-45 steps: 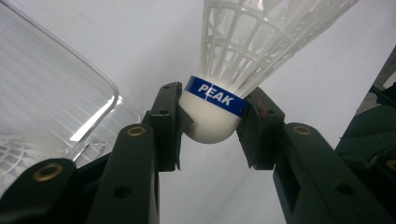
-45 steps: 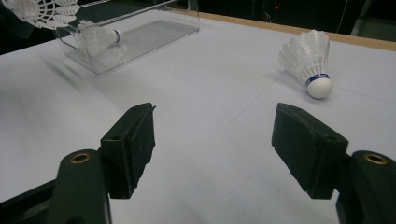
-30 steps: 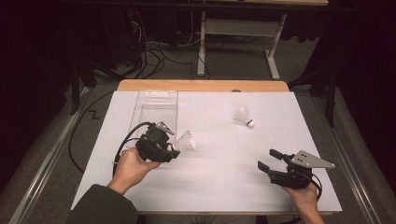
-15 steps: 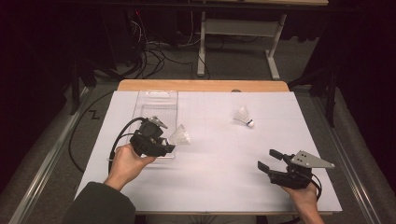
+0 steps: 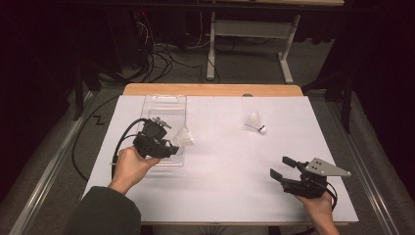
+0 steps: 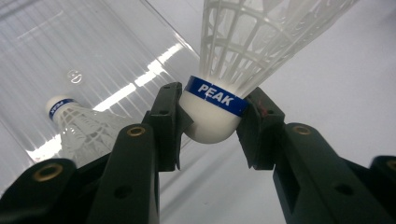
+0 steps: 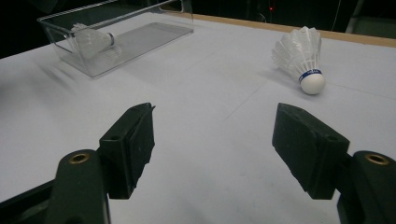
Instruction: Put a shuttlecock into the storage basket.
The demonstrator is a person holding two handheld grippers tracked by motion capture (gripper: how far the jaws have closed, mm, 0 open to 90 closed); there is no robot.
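I am gripping a white shuttlecock (image 6: 219,105) in the left gripper (image 5: 164,147), the jaws clamping on its rounded cork just below the blue band that reads PEAK, with the skirt fanning away from me. In the high view I am holding it at the right edge of the clear plastic box (image 5: 164,105), near the box's front end, on the left part of the white table (image 5: 220,161). Another shuttlecock (image 6: 77,123) is lying on its side inside that box. My right gripper (image 5: 283,169) is resting near the table's front right corner with its jaws spread wide and nothing between them. A third shuttlecock (image 7: 301,58) is lying on the table beyond it, well apart.
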